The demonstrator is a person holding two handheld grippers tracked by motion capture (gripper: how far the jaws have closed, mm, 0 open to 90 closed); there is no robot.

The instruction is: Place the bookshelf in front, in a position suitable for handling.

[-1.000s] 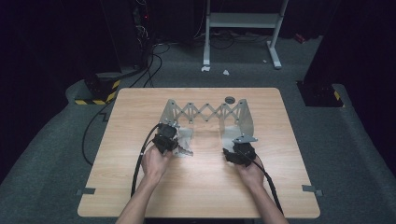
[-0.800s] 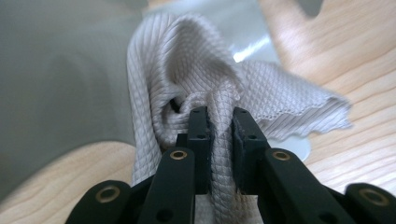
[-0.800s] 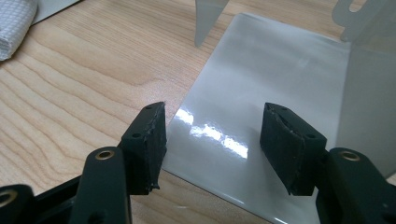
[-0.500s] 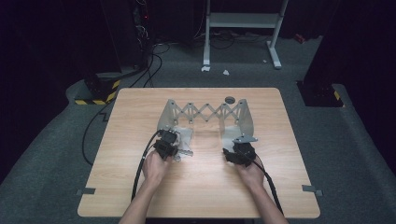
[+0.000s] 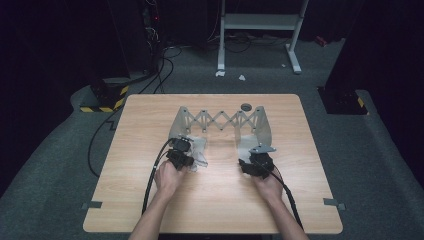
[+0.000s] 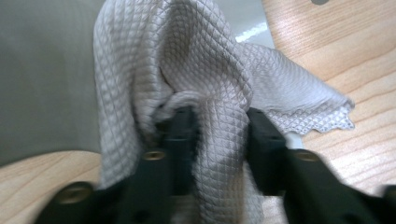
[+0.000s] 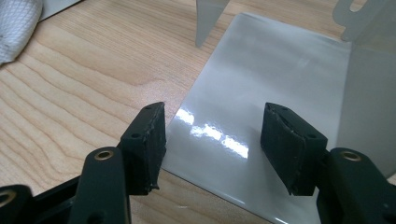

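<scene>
My left claw (image 6: 212,135) pinches a bunched fold of the cloth (image 6: 187,70), its jaws having just eased apart a little with the fabric between them. The cloth lies on the desk (image 5: 210,200) against the left plate of the rack (image 5: 220,120). My right claw (image 7: 212,144) stands spread and empty over the rack's right plate (image 7: 275,93). I judge the wiping barely begun: cloth gathered, the right plate not yet touched.
</scene>
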